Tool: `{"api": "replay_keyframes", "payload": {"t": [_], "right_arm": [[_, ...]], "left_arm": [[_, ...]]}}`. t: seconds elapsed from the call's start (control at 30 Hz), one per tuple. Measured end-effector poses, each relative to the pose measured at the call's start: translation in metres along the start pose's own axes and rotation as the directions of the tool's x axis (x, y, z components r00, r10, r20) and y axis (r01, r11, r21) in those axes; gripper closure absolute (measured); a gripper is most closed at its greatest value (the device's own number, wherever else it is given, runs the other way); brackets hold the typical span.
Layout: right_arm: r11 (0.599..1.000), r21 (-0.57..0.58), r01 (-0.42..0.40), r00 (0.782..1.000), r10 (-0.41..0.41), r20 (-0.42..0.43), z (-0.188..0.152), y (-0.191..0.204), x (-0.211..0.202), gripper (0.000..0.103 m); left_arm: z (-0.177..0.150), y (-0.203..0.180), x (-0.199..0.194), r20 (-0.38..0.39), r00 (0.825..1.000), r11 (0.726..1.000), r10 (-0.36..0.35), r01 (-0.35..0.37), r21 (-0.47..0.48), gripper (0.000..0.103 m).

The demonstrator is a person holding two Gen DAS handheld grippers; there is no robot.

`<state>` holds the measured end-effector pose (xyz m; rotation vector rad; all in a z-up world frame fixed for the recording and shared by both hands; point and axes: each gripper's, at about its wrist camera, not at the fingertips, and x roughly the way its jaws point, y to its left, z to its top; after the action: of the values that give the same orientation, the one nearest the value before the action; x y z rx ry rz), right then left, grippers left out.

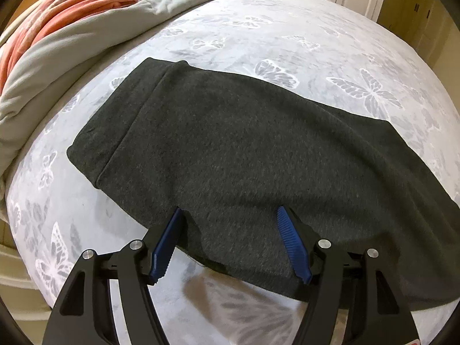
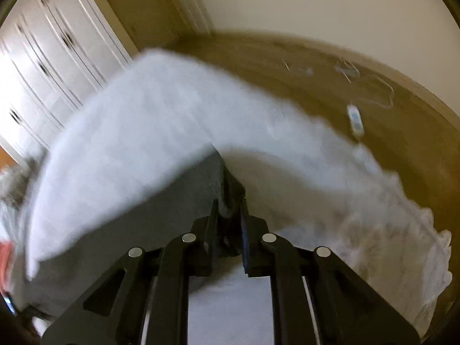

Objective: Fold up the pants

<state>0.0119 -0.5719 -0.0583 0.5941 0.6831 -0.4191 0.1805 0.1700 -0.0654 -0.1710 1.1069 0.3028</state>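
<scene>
Dark grey pants [image 1: 230,155] lie folded and flat on a bed with a pale butterfly-print cover [image 1: 273,28]. My left gripper [image 1: 230,215] is open, its blue-padded fingers [image 1: 166,244] straddling the near edge of the pants. In the blurred right wrist view my right gripper [image 2: 230,204] is shut on a corner of the dark grey pants [image 2: 172,201], which stretch down and left from its tips over the bed [image 2: 143,129].
A grey comforter [image 1: 57,66] and an orange blanket [image 1: 66,8] are piled at the bed's far left. White closet doors [image 2: 37,57] stand beyond the bed. A white remote [image 2: 355,120] and a cable lie on the brown floor [image 2: 287,92].
</scene>
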Motion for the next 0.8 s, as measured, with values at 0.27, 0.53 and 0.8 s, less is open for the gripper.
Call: {"api": "replay_keyframes", "payload": {"t": [0.27,0.53,0.8], "right_arm": [[0.969,-0.030,0.243,0.965,-0.245,-0.095,-0.014,-0.013,0.028,0.082],[0.952,-0.305,0.001,0.998,-0.021,-0.063,-0.051,0.150,-0.041,0.053],[0.509,-0.764,-0.397,0.916,0.269,-0.297,-0.216,0.378,-0.039,0.058]], "left_arm": [[0.009,0.040,-0.046,0.154,0.985,0.993,-0.080,0.092,-0.075,0.037],[-0.013,0.053,-0.028,-0.060,0.920,0.914,-0.387,0.373,-0.161,0.035],[-0.013,0.041,-0.014,-0.090,0.906,0.896,-0.413,0.388,-0.215,0.035]]}}
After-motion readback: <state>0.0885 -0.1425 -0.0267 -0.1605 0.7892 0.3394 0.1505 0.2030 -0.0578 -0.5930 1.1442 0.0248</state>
